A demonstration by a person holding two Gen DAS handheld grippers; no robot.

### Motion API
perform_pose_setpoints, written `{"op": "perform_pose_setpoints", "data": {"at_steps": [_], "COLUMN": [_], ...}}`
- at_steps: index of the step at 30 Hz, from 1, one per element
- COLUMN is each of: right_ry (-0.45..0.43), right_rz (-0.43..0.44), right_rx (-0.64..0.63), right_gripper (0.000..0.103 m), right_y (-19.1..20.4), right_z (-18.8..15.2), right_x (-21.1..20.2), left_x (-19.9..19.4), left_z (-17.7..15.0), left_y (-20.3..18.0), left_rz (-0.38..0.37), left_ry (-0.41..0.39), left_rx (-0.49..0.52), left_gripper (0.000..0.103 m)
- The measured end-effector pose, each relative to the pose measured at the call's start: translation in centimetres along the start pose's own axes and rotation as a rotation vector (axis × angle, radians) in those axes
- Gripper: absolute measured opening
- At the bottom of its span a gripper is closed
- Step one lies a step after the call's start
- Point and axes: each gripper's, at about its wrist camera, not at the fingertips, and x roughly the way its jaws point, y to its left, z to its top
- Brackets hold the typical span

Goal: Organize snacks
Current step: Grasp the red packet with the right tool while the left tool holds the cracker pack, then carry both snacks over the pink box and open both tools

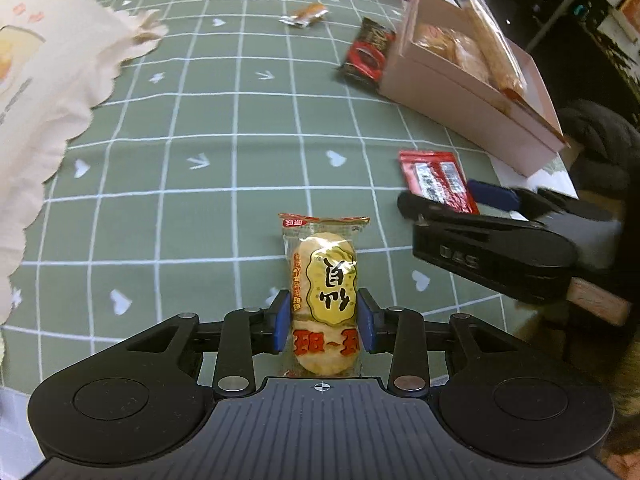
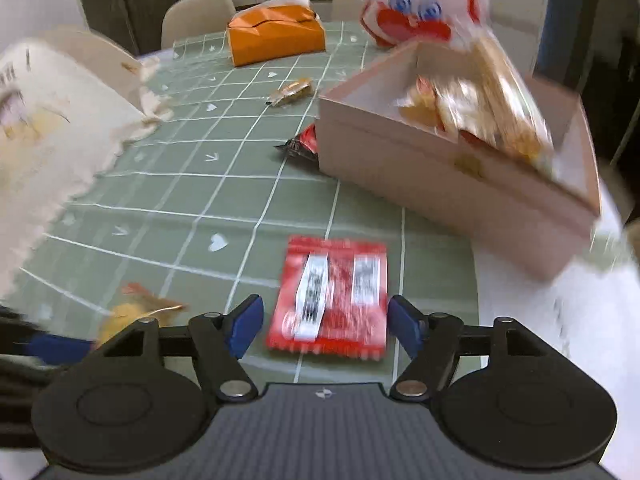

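The left gripper (image 1: 325,326) pinches the rice cracker pack (image 1: 325,300). The right gripper (image 2: 326,326) is spread around the red packet (image 2: 330,300) near the table edge. A hard squeeze could crack the cracker.

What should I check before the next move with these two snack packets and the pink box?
1. Rice cracker packet sits between the left gripper pads: ok.
2. Left pads pressing it firmly: cannot tell; they stand right at its sides.
3. Red packet centred ahead of the right gripper: ok, flat on the tablecloth.
4. Right gripper gripping it: not ok; jaws open, apart from its edges.
5. Pink box open to receive snacks: ok, some already inside.
6. Grippers clear of each other: ok, but close.
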Motion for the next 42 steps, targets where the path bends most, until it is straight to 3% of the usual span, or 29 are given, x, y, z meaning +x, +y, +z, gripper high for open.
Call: {"op": "perform_pose_setpoints", "data": {"at_steps": [1, 6, 9, 15, 19, 21, 23, 25, 27, 29, 32, 35, 40, 42], "right_ry": [-0.016, -0.034, -0.079, -0.325, -0.42, -0.373, -0.303, -0.231, -0.193, -0.173, -0.147, -0.077, 0.125, 0.163], "right_rz": [-0.006, 0.016, 0.025, -0.046, -0.145, -0.142, -0.111, -0.109, -0.115, -0.119, -0.102, -0.039, 0.136, 0.11], "right_rx": [-0.035, -0.11, -0.107, -0.097, -0.127, -0.136, -0.106, -0.079, -0.067, -0.077, -0.108, -0.093, 0.027, -0.01], "right_gripper": [0.06, 0.058, 0.056, 0.056, 0.061, 0.064, 0.068, 0.068, 0.068, 0.068, 0.068, 0.068, 0.068, 0.068], "right_y": [0.5, 0.5, -0.6, -4.5, -6.9, -8.2, -9.6, -10.5, -10.8, -10.9, -11.2, -11.0, -9.2, -7.4], "right_z": [0.0, 0.0, 0.4, 5.9, 10.2, 11.8, 12.8, 12.9, 12.3, 11.9, 13.2, 17.4, 24.7, 26.3], "right_x": [0.0, -1.7, -5.0, -13.7, -14.9, -13.5, -11.7, -10.0, -9.1, -8.7, -8.0, -6.1, 0.6, 3.7], "left_x": [-0.3, -1.6, -3.1, -8.3, -9.9, -7.7, -3.0, 1.2, 3.9, 5.0, 6.5, 8.3, 11.6, 12.4], "left_z": [-0.1, 0.0, 1.3, 10.5, 18.0, 21.6, 24.5, 25.9, 26.4, 27.0, 28.2, 29.0, 28.3, 27.5], "left_y": [0.3, 1.6, 1.5, -2.1, -6.1, -8.0, -9.2, -9.3, -8.4, -6.3, -2.6, -0.5, 0.1, -0.2], "left_rz": [-0.007, -0.048, -0.108, -0.257, -0.332, -0.402, -0.43, -0.379, -0.381, -0.394, -0.295, -0.115, 0.008, 0.031], "left_ry": [-0.004, -0.024, -0.047, -0.256, -0.387, -0.324, -0.189, -0.124, -0.097, -0.109, -0.141, -0.18, -0.164, -0.179], "left_rx": [-0.005, -0.04, -0.059, 0.057, 0.142, 0.166, 0.158, 0.133, 0.114, 0.069, 0.025, 0.101, 0.247, 0.294], "left_gripper": [0.039, 0.039, 0.039, 0.039, 0.04, 0.042, 0.042, 0.041, 0.041, 0.041, 0.041, 0.041, 0.041, 0.041]}}
